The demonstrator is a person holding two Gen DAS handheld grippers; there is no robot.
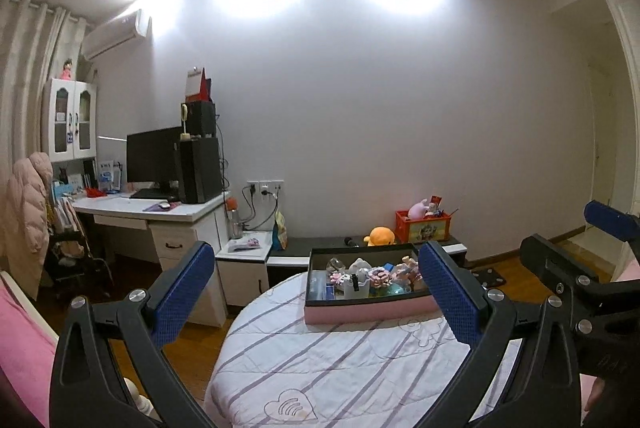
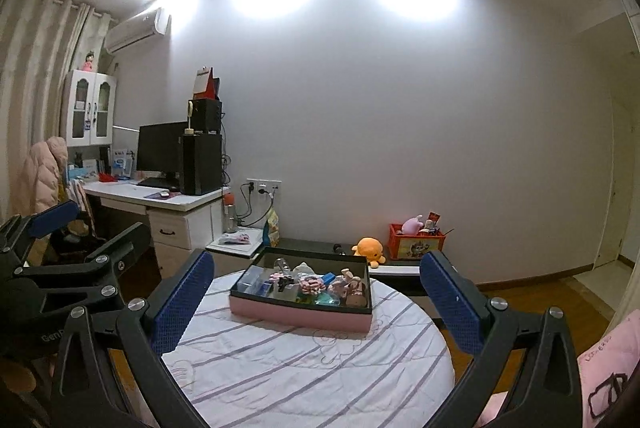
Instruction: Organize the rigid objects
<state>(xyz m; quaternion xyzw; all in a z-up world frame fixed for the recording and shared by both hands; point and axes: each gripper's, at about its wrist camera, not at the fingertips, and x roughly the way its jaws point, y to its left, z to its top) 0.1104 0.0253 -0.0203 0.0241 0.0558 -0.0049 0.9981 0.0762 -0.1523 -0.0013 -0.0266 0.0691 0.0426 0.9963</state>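
- Your round bench (image 1: 340,368) (image 2: 304,364) sits in front of you under a white cloth with purple stripes; both cameras look across it toward a plain wall.
- A white desk (image 1: 160,207) with a dark monitor (image 1: 154,157) stands against the far left wall, well apart from the bench.
- On the far side of the bench you have a shallow box (image 1: 360,312) (image 2: 296,314), pink outside and dark inside, resting flat on the cloth.
- Your left hand-held gripper (image 1: 316,292) hovers above the bench with its blue pads spread wide, holding nothing.
- Your right hand-held gripper (image 2: 316,300) is likewise spread wide and empty, just beside the left one.
- An orange crate (image 1: 422,228) of toys sits on a low shelf by the wall, an orange plush (image 1: 380,236) beside it.
- Inside the box lies a crowded jumble of small rigid items (image 1: 368,278) (image 2: 308,284); they are too small to name apart.
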